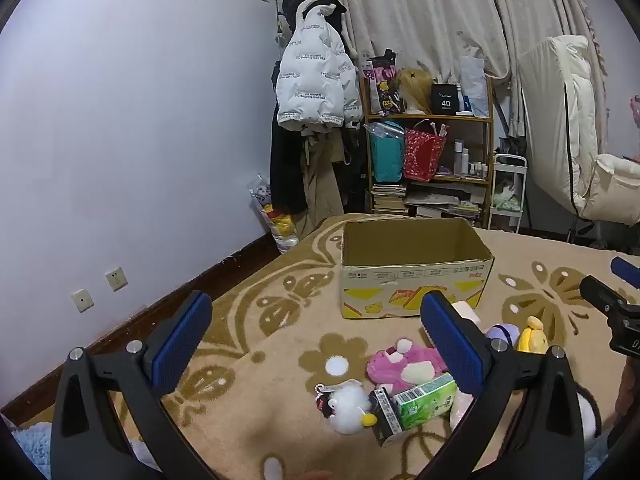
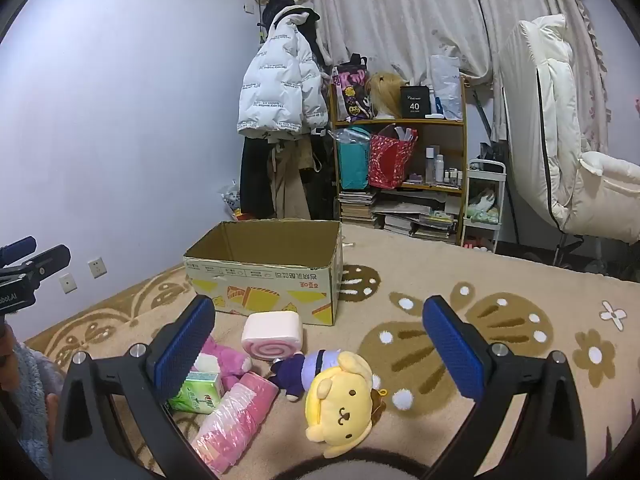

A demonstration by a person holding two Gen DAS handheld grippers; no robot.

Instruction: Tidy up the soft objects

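An open, empty cardboard box (image 1: 416, 268) stands on the patterned blanket, also in the right wrist view (image 2: 264, 276). In front of it lie a pink plush (image 1: 400, 364), a white fluffy duck keychain (image 1: 348, 404), a green tissue pack (image 1: 426, 400), a yellow dog plush (image 2: 344, 396), a purple-dressed doll (image 2: 300, 368), a pink swirl-roll cushion (image 2: 272, 336) and a wrapped pink roll (image 2: 236, 416). My left gripper (image 1: 316, 336) is open above the duck and pink plush. My right gripper (image 2: 320, 340) is open above the yellow plush.
A wooden shelf (image 1: 428, 148) with bags, books and bottles stands behind the bed, beside hanging coats (image 1: 316, 80). A white padded chair (image 2: 576, 168) is at the right. The wall (image 1: 120, 140) runs along the left. The blanket (image 2: 480, 340) extends right of the toys.
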